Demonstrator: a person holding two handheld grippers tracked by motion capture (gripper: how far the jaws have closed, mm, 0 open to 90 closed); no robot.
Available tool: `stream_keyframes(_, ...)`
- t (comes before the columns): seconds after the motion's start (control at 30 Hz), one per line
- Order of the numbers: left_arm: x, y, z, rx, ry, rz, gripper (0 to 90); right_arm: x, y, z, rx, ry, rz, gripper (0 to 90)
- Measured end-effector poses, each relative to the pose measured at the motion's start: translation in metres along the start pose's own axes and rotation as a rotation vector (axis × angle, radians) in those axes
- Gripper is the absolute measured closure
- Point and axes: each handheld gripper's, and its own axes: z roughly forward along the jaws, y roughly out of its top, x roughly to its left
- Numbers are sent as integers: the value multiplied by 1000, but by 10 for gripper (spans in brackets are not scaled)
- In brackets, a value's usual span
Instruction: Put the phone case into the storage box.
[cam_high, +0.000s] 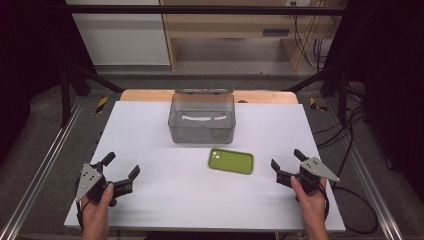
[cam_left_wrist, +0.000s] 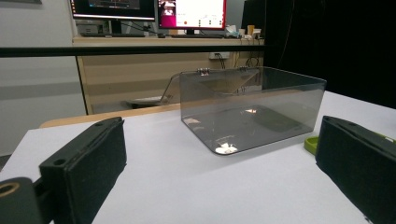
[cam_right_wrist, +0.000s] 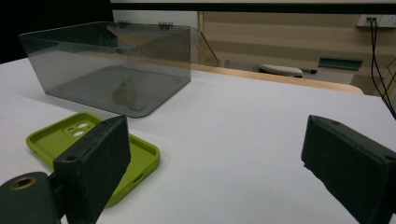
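1. Jaws spread wide and holding nothing on both sides: the left gripper (cam_high: 121, 166) sits at the near left corner of the white table (cam_high: 150, 200), the right gripper (cam_high: 287, 160) at the near right edge, each carried in one of the person's hands.
2. Between the two, a green phone case (cam_high: 231, 161) lies flat on the table, hollow side up, its camera cut-out towards the left of the high view.
3. Nearer the right gripper than the left, the phone case stays clear of both; in the right gripper view it lies partly behind the left-hand jaw (cam_right_wrist: 70, 140), while the gap between the jaws holds bare table.
4. Just behind the phone case, towards the far side of the table, stands a clear smoky plastic box (cam_high: 202, 119), upright, its hinged lid swung open and leaning back over the far edge.
5. From the left gripper view the box (cam_left_wrist: 247, 109) stands ahead between the open jaws, well apart from them, and a sliver of the green phone case (cam_left_wrist: 312, 143) peeks out beside the right-hand jaw.
6. A grey three-cornered plate tops each gripper, and a cable trails from the right one off the table's near right side.
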Motion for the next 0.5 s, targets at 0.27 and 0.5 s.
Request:
stream_keyframes(0.27,1,0,0,6,10,-14,17,-1,1,-5,14,4,48,79)
stream_keyframes(0.5,1,-2,0,18,21,-11,17,7,3,-1,59,17,39,61)
